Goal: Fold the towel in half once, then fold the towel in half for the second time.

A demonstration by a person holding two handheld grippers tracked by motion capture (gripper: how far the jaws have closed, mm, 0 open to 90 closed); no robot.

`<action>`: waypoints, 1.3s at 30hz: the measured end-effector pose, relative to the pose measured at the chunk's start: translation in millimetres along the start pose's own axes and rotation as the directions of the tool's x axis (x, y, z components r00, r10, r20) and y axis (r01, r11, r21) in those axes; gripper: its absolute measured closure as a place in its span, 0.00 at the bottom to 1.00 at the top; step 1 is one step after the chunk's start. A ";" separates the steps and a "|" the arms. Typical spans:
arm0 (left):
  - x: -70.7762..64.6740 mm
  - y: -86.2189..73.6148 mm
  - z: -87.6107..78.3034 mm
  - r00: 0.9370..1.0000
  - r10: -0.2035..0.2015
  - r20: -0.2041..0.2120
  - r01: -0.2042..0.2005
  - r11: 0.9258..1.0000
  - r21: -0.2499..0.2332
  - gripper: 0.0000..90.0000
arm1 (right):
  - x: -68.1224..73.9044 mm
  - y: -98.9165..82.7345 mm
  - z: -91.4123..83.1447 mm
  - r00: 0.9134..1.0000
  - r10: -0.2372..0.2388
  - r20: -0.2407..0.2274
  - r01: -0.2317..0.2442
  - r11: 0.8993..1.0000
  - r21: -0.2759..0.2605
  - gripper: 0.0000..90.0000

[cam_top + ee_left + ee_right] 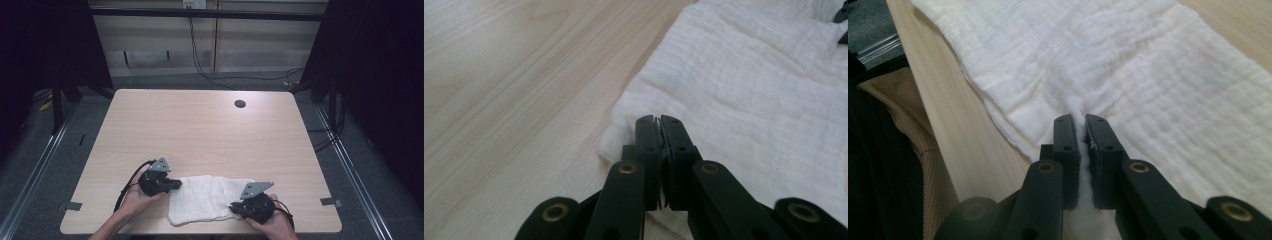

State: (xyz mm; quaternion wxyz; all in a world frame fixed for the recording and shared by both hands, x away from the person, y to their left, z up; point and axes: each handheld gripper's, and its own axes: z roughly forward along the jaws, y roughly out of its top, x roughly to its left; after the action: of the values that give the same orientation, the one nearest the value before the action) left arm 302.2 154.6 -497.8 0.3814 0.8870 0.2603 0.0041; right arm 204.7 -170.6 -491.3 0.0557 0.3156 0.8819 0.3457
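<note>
High view: a white cloth [207, 199] lies flat near the front edge of the table [200, 125], between the two hands. The left gripper [176, 184] sits at the cloth's left edge, the right gripper [234, 206] at its right front edge.

Left gripper view: jaws pressed together at the cloth's corner [616, 142]; only a thin sliver of fabric seems caught between the tips, so the hold looks shallow.

Right gripper view: jaws pinching a raised ridge of cloth [1082, 107], with fabric plainly running down between them. The table's front edge is close on that side.

Risks, as judged: the left pinch may slip off the corner once the cloth is lifted or pulled, since so little is held. Uneven pull from the two sides could bunch or skew the cloth. A drag toward the person could take it over the table edge.
</note>
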 end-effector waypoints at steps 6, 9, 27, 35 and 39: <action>-1.4 4.4 6.7 1.000 -0.017 0.018 0.018 1.000 -0.010 0.98 | -12.3 -10.0 -11.4 1.000 0.027 0.002 -0.027 1.000 0.008 0.94; -2.4 4.6 7.1 0.999 -0.023 0.031 0.024 1.000 -0.014 0.96 | -16.2 -12.9 -14.1 0.999 0.046 0.005 -0.046 0.999 -0.001 0.85; 11.5 12.2 -28.8 0.999 -0.040 -0.013 0.039 0.997 -0.071 0.56 | 30.6 26.4 -8.1 0.999 -0.019 -0.049 0.013 0.992 -0.129 0.58; 28.9 27.5 -26.7 0.997 -0.083 0.001 0.083 0.995 -0.052 0.50 | 51.2 56.5 18.2 0.991 -0.070 -0.117 0.058 0.993 -0.106 0.52; 32.0 16.0 -20.9 0.994 -0.108 -0.026 0.106 0.993 -0.054 0.50 | 61.9 67.3 37.4 0.981 -0.082 -0.174 0.066 0.993 -0.097 0.55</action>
State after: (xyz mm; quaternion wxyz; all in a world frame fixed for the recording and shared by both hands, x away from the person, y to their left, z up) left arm 333.0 174.4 -478.2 0.4003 0.8613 0.3129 0.0033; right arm 202.2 -74.5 -468.8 0.0038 0.2475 0.8779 0.4099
